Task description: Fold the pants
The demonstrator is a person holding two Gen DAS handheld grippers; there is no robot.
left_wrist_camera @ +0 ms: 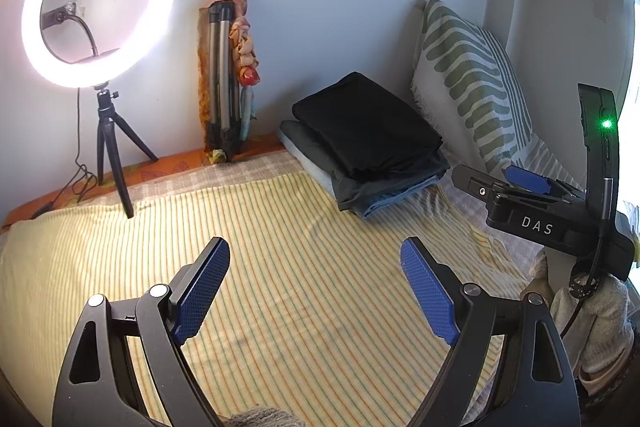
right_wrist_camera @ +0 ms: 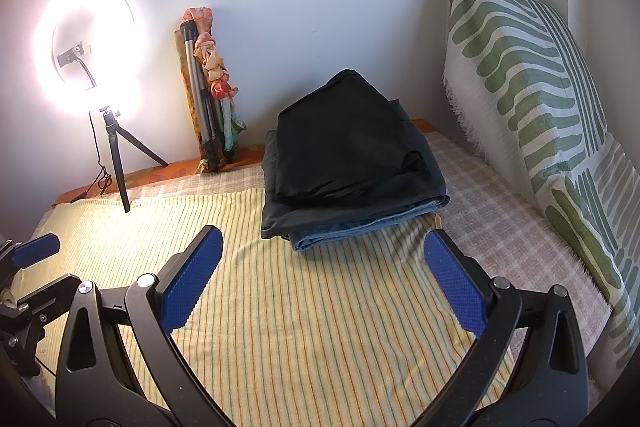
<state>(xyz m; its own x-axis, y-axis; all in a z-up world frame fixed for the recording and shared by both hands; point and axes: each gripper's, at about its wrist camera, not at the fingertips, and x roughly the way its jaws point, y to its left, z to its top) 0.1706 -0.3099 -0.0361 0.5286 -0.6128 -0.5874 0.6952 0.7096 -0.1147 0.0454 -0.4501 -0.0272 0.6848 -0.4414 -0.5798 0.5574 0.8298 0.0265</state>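
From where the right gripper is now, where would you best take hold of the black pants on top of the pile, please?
Probably at the near right corner of the black pants, where the folded edge sags loose over the grey layer and the jeans beneath. Come in low from the front right with the open right gripper, so one finger slips under that edge alone. The flat top offers nothing to pinch.
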